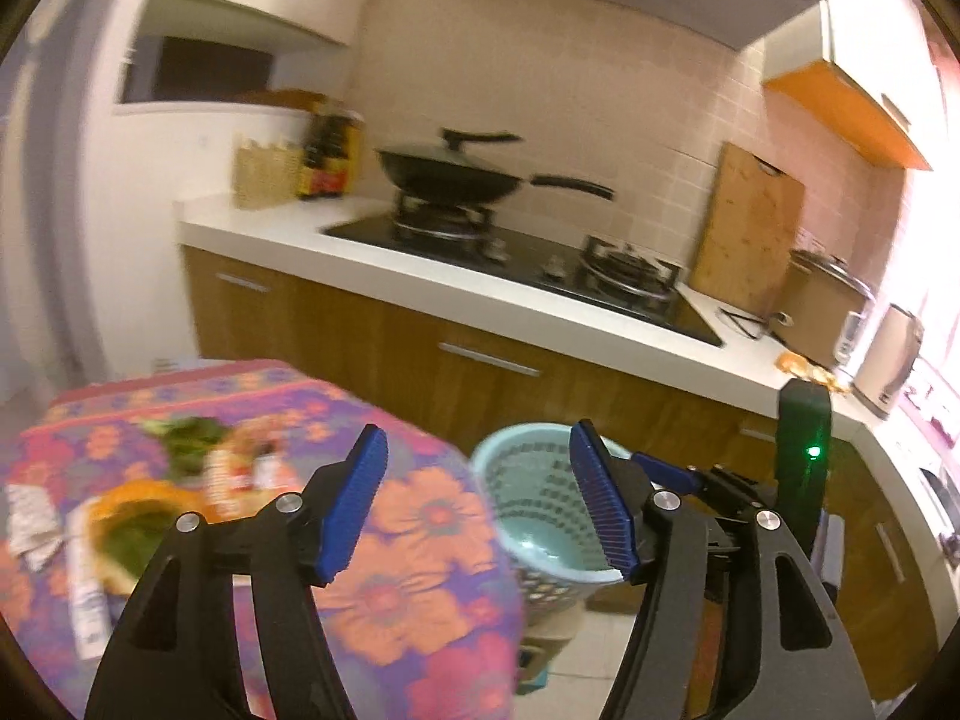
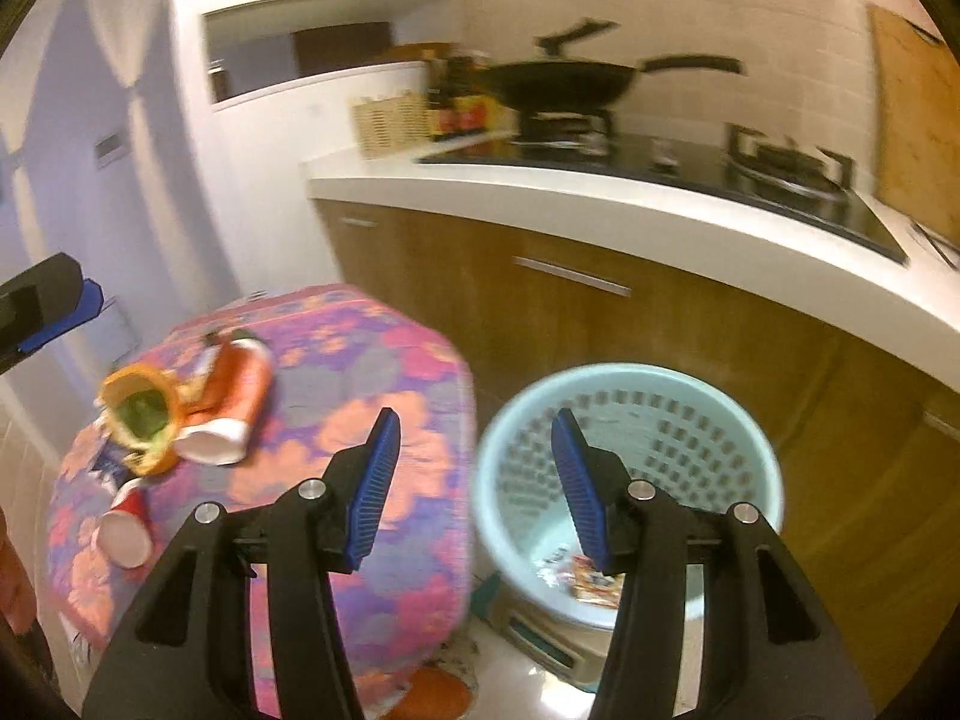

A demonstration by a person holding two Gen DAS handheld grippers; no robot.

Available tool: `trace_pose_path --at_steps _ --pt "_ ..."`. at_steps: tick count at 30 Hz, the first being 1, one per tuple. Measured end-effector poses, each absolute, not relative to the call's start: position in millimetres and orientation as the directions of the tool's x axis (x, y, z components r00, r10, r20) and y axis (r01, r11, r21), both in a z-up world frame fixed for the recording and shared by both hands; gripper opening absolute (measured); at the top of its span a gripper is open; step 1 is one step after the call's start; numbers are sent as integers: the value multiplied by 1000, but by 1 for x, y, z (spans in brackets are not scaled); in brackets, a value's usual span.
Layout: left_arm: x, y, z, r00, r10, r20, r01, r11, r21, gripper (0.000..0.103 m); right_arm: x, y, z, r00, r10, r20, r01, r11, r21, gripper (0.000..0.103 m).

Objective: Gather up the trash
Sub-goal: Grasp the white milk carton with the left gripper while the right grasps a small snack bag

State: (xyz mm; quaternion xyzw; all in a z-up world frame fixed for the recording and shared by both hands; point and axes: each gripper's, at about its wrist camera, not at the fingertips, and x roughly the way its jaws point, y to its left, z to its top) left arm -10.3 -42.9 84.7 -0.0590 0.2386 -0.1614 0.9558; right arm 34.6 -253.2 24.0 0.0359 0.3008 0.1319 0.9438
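Nearest, the right claw (image 2: 474, 489) and the left claw (image 1: 480, 501) are both spread and empty. Pale blue waste basket (image 2: 630, 480), lower right, holds wrappers (image 2: 591, 579). Cups (image 2: 231, 399) and peel (image 2: 141, 417) litter the floral desk (image 2: 360, 420), centre left; best pinch one piece firmly next.

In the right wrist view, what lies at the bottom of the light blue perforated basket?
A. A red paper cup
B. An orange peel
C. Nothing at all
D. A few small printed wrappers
D: small printed wrappers lie on the floor of the light blue basket, while the red paper cup and orange peel sit on the flowered tablecloth.
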Motion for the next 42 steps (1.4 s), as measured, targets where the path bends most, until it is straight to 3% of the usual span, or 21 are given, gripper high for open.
trace_pose_path --at_steps 4,9,17,29,42 --pt "-33 -1 86 877 -222 -426 174 974 -148 65 27 -215 25 770 335 -544 -313 940 136 49" --pt "-53 53 78 895 -104 -433 52 990 -130 77 22 -178 23 746 383 -545 -388 915 113 49" --pt "-59 136 32 851 10 -526 -117 978 -170 78 30 -134 20 699 472 -537 -474 868 146 49" --pt "-33 163 -34 771 -44 -635 -139 962 -236 77 66 -76 8 708 511 -487 -488 853 184 49" --pt "-18 167 -53 749 -65 -660 -149 953 -264 71 103 -51 -12 712 480 -513 -443 873 203 49"
